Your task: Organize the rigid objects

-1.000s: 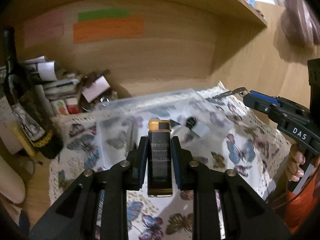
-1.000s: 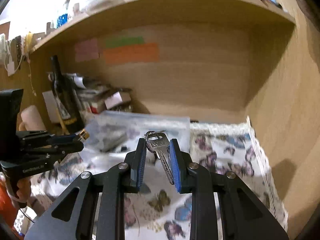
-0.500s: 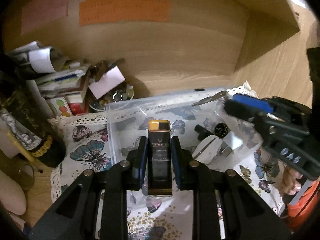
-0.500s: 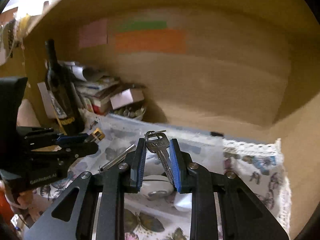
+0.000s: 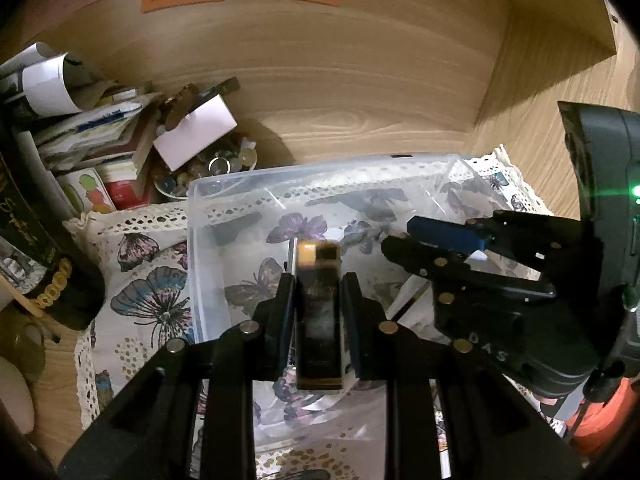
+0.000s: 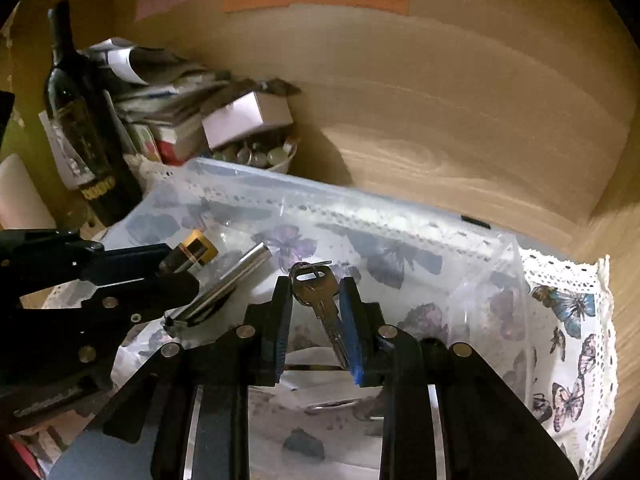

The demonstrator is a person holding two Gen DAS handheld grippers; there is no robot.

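Observation:
My left gripper (image 5: 318, 280) is shut on a black and gold lighter (image 5: 319, 312) and holds it over the clear plastic bin (image 5: 248, 178). The lighter also shows in the right wrist view (image 6: 196, 254). My right gripper (image 6: 316, 292) is shut on a silver key (image 6: 320, 300) with a small ring, over the same bin (image 6: 360, 204). In the bin lie a silver metal tube (image 6: 228, 284) and some white pieces. The right gripper (image 5: 404, 236) sits just right of the lighter in the left wrist view; the key is hidden there.
A dark wine bottle (image 6: 80, 120) stands at the left. Papers, small boxes (image 6: 244, 118) and a bowl of beads (image 5: 216, 168) are piled behind the bin. A butterfly cloth (image 6: 568, 320) covers the shelf. The wooden back wall and right side wall are close.
Both grippers have moved forward and down over the bin, closer together. Each still holds its object. The left view is now motion-blurred on the lighter.

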